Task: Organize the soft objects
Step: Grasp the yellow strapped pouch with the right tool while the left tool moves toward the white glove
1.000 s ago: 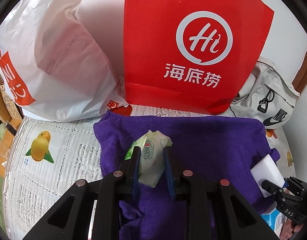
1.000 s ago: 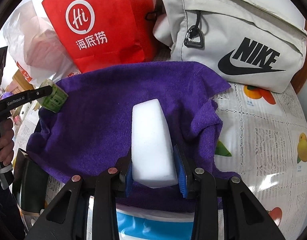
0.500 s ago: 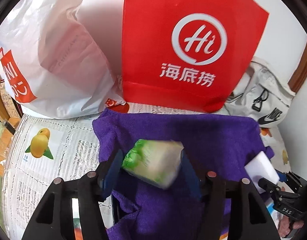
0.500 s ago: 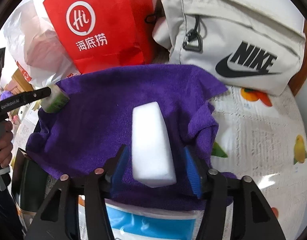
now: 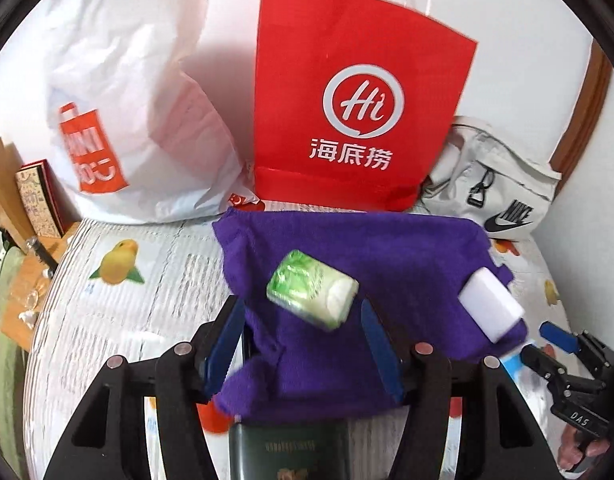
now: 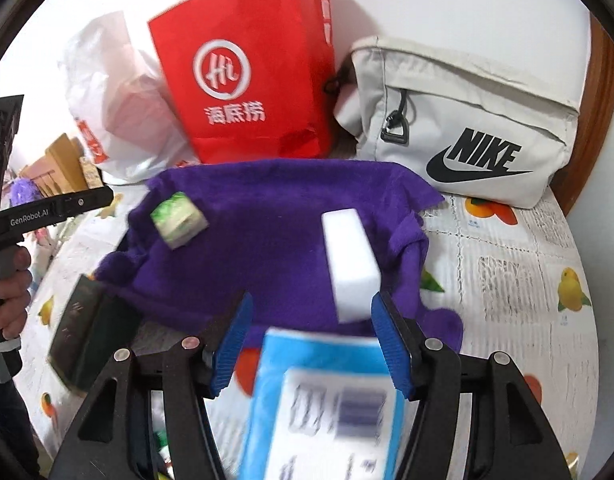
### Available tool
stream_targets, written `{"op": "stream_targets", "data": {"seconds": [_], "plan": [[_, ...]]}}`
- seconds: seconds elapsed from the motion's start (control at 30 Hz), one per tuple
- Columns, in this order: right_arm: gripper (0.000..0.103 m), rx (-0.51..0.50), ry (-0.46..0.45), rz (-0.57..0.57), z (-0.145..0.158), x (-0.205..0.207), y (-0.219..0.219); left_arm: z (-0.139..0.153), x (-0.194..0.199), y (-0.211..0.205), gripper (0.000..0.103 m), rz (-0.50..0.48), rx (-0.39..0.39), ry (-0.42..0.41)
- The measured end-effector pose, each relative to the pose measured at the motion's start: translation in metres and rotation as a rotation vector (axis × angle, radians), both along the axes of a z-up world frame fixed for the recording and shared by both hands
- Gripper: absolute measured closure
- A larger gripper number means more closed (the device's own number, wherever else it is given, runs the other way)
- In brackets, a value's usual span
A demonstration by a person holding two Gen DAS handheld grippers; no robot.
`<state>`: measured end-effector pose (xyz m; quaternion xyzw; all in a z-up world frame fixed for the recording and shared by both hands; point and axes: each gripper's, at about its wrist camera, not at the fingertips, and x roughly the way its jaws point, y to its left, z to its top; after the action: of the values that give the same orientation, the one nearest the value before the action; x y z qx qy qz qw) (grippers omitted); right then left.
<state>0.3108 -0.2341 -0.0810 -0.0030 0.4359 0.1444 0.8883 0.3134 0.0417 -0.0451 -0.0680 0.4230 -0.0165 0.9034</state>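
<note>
**Both soft items lying free on the purple cloth**

The green-and-white wrapped tissue pack [image 5: 311, 294] lies tilted on the rumpled purple terry cloth [image 5: 387, 248], ahead of the left gripper [image 5: 303, 346], whose jaws stand apart with no contact on the pack. The white rectangular foam sponge [image 6: 349, 260] lies on the same cloth toward its right edge. The right gripper [image 6: 311, 342] has its jaws opening, and the sponge's near end sits just ahead of them, unpressed.

Risk, as judged: the cloth overhangs the fruit-print tabletop [image 6: 507, 264] unevenly, so a snagged fold could drag both items. The sponge near the edge could roll off.

Both grippers point steeply downward. A person's hand [image 6: 11, 292] grips the left handle.
</note>
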Motion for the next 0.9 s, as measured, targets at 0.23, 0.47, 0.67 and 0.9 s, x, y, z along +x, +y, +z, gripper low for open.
{"op": "stream_targets", "data": {"seconds": [0.23, 0.47, 0.67, 0.9], "plan": [[0.042, 0.038, -0.014, -0.003, 0.017, -0.058, 0.002, 0.018, -0.057, -0.004, 0.044, -0.038, 0.003, -0.043], [0.042, 0.053, 0.020, 0.015, 0.015, -0.117, 0.011, 0.017, -0.112, -0.005, 0.044, -0.041, -0.003, -0.055], [0.029, 0.076, 0.062, 0.015, -0.003, -0.165, 0.024, 0.005, -0.150, 0.003, 0.044, -0.042, -0.025, -0.053], [0.027, 0.072, 0.092, -0.019, -0.028, -0.195, 0.044, -0.016, -0.174, 0.013, 0.044, -0.051, -0.028, -0.042]]}}
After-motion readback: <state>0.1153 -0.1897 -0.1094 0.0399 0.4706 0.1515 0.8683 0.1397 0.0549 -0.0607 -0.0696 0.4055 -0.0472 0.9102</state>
